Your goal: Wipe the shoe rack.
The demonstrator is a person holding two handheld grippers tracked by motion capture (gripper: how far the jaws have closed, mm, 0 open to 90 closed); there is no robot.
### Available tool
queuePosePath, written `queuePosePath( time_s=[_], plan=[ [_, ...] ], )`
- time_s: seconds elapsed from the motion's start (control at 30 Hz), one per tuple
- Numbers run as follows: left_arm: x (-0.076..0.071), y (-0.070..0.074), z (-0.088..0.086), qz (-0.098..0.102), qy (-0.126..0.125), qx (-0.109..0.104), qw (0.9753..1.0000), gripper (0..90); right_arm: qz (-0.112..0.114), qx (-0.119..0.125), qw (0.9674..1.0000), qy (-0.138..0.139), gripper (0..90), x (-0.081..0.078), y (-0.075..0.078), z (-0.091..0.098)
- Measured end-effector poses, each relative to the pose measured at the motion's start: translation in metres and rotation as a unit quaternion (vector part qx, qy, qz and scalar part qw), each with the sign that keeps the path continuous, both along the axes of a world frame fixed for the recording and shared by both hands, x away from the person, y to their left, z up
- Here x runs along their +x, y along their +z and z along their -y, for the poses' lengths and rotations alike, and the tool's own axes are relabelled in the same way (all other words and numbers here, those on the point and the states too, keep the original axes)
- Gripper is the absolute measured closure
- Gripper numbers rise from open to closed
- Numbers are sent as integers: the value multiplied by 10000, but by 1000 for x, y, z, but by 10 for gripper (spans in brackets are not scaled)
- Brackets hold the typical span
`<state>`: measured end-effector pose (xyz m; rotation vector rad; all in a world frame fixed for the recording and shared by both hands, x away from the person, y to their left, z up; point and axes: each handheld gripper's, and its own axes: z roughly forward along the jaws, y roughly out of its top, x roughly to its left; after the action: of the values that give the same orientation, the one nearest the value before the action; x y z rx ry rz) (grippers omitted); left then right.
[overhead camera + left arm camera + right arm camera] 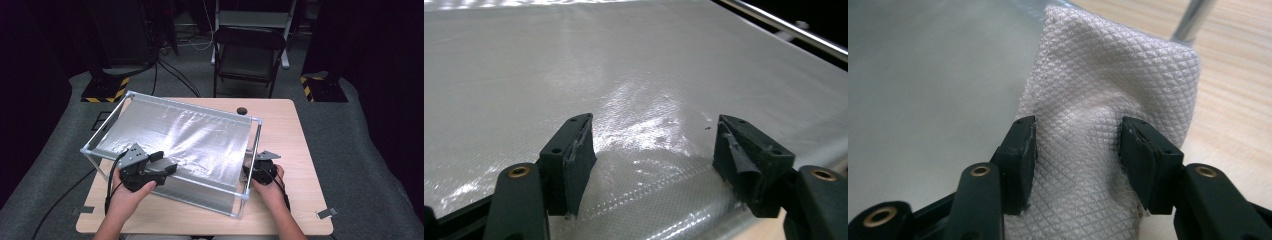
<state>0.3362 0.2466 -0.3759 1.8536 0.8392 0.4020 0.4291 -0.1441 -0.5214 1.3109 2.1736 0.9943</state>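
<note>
Overhead light leaves the room behind dim and nearly black while the table (295,150) is evenly lit, strong glare streaks the shiny sheet (185,137), and the right gripper view blurs toward its far edges.

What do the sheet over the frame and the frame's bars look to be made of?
Sheet: likely thin woven or embossed plastic fabric, silvery-white and glossy; a diamond grid shows where it bunches between the right gripper's fingers. Frame bars: probably metal tube, smooth and shiny.
</note>
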Motion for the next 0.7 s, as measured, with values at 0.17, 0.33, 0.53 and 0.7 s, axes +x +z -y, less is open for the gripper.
queuePosePath(
  time_s=[0.17, 0.33, 0.53, 0.7],
  plan=[
    [-6, 1, 1, -28, -256, -206, 9995, 267, 175, 147, 9997, -47, 492, 8, -4, 4],
    [-12, 2, 1, -36, -585, -40, 9983, 229, 61, 94, 9999, -2, 492, 7, -2, 5],
    [-16, 0, 5, 34, -528, 138, 9985, 230, -3, 58, 10000, -77, 533, 5, 0, 3],
    [-17, -8, 4, 211, -458, -98, 9987, 232, -242, 83, 9997, -34, 617, -4, 5, 2]
  ],
)
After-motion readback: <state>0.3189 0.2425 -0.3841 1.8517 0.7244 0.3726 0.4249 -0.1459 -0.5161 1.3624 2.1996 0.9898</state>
